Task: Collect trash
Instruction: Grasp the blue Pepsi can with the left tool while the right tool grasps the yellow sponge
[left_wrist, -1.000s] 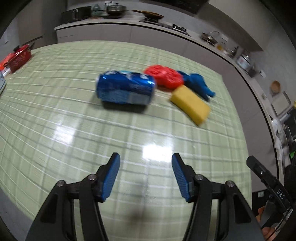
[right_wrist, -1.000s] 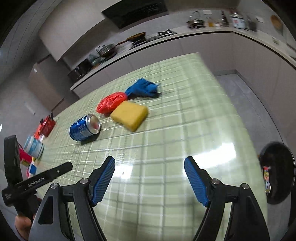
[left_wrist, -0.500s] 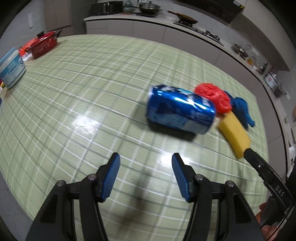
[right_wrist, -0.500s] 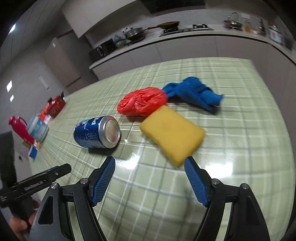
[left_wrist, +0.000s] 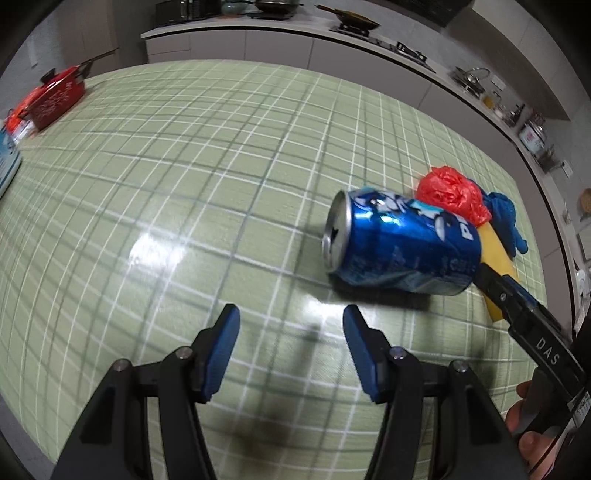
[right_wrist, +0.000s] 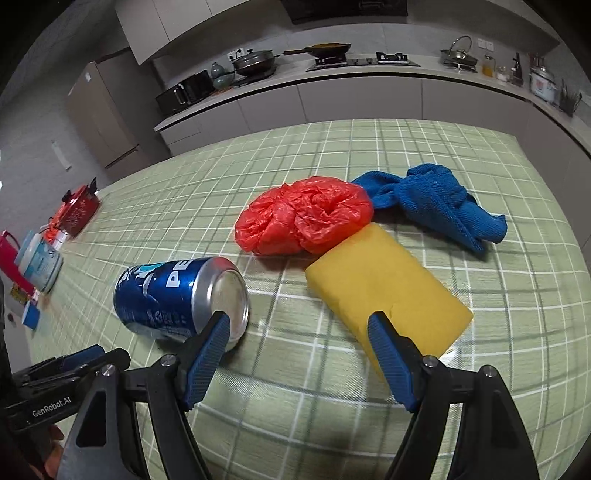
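Note:
A dented blue soda can (left_wrist: 402, 249) (right_wrist: 177, 299) lies on its side on the green checked tablecloth. Behind it sit a crumpled red plastic bag (left_wrist: 452, 192) (right_wrist: 303, 216), a yellow sponge (right_wrist: 388, 291) (left_wrist: 496, 258) and a blue cloth (right_wrist: 439, 199) (left_wrist: 504, 218). My left gripper (left_wrist: 290, 314) is open, empty, just short of the can and to its left. My right gripper (right_wrist: 297, 325) is open and empty, its left finger beside the can's bottom end, its right finger over the sponge's near corner.
A red basket (left_wrist: 55, 98) (right_wrist: 77, 210) stands at the table's far left, with a white-and-blue tub (right_wrist: 40, 264) and a red jug (right_wrist: 11, 258) near it. A kitchen counter with pots (right_wrist: 255, 62) runs behind. The table's right edge (right_wrist: 569, 206) drops to the floor.
Both grippers have moved closer to the trash pile. In the left wrist view the can slid right and grew larger. In the right wrist view the can and sponge came up to the fingertips.

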